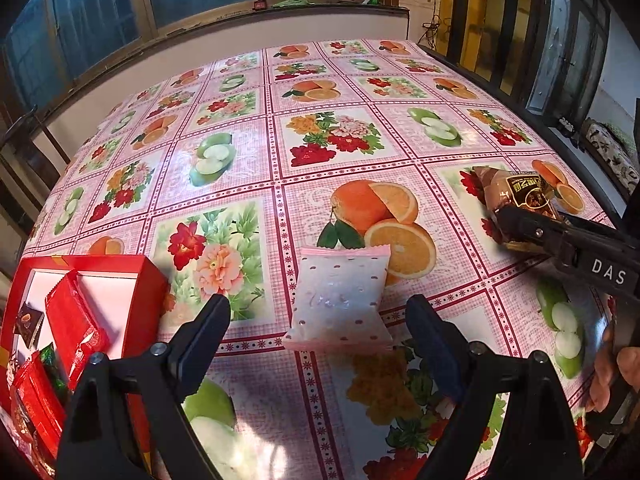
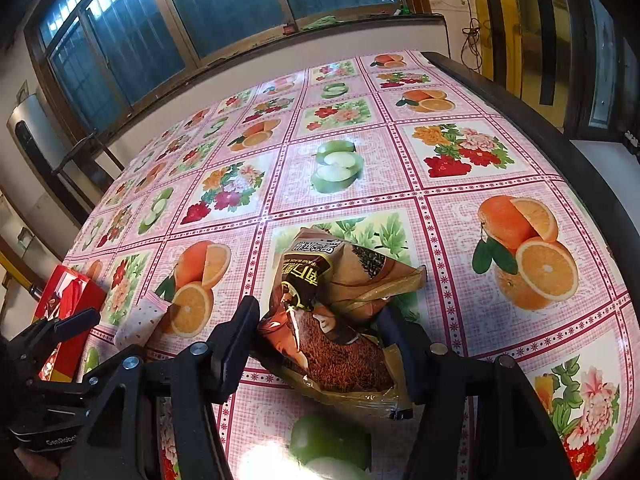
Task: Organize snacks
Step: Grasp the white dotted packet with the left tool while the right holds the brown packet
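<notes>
The left gripper (image 1: 318,330) hangs wide open around a pink dotted snack packet (image 1: 340,296) lying flat on the fruit-print tablecloth (image 1: 248,148), pads not touching it. The packet looks light, soft and slippery, best pinched across its puffed middle. The right gripper (image 2: 320,344) clamps a crinkly brown snack bag (image 2: 340,316); the red box (image 1: 92,272) waits at left

Tablecloth (image 1: 256,184) is seen as pink gingham, gridded by dark red bands, with panels of oranges, green apples and red-pink flowers. Centre of left view: pale pink packet (image 1: 340,300) is dotted with small dark pink spots. Lower left: red box (image 1: 152,280), white inside, red wrappers within. Centre of right view: brown bag (image 2: 340,312) is printed in black and gold.
</notes>
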`<state>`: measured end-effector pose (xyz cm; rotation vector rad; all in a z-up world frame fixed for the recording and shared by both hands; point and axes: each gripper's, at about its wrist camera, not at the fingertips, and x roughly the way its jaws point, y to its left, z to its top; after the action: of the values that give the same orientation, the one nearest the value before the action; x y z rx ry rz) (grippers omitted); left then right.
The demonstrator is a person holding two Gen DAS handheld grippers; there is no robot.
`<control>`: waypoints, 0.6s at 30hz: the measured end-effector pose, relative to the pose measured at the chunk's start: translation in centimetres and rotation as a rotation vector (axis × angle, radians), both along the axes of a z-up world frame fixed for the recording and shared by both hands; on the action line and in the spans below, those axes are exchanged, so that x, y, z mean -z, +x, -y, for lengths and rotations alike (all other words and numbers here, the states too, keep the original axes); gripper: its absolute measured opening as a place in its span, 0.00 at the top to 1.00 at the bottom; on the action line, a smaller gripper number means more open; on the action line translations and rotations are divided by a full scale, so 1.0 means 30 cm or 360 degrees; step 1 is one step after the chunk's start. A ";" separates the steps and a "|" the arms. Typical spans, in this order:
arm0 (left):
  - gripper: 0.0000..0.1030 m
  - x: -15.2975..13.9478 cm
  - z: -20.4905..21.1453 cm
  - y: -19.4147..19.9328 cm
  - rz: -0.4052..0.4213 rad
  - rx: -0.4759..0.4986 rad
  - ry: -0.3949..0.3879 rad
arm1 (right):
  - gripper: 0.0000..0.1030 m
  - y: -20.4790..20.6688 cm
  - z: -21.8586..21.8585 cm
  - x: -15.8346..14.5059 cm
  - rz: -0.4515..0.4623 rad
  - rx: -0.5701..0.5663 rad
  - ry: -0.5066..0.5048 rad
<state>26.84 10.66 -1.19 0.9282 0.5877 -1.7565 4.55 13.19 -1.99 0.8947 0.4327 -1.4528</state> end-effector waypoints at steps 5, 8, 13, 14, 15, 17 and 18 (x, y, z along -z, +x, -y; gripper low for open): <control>0.14 0.033 0.024 -0.011 0.0024 -0.0018 0.0034 | 0.37 0.001 0.003 0.002 -0.0006 0.0001 -0.0001; 0.15 0.036 0.031 -0.010 0.0004 -0.0038 0.0026 | 0.37 0.002 0.003 0.003 -0.0004 0.0001 -0.0001; 0.31 0.035 0.046 -0.014 -0.0061 -0.0046 0.0026 | 0.37 0.000 0.004 0.003 -0.0002 0.0001 -0.0002; 0.36 0.033 0.047 -0.015 -0.0060 -0.0060 0.0018 | 0.37 0.002 0.002 0.003 -0.0002 0.0001 -0.0002; 0.40 0.032 0.048 -0.020 -0.0062 -0.0062 0.0012 | 0.37 0.002 0.003 0.003 0.0002 0.0002 -0.0003; 0.49 0.030 0.047 -0.027 -0.0073 -0.0056 0.0003 | 0.37 0.002 0.004 0.003 0.0001 0.0002 -0.0004; 0.54 0.028 0.046 -0.032 -0.0077 -0.0051 -0.0003 | 0.37 0.003 0.005 0.002 -0.0001 0.0002 -0.0003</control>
<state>25.89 9.27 -2.03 0.8725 0.6288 -1.7549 4.62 13.03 -2.06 0.8929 0.4312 -1.4547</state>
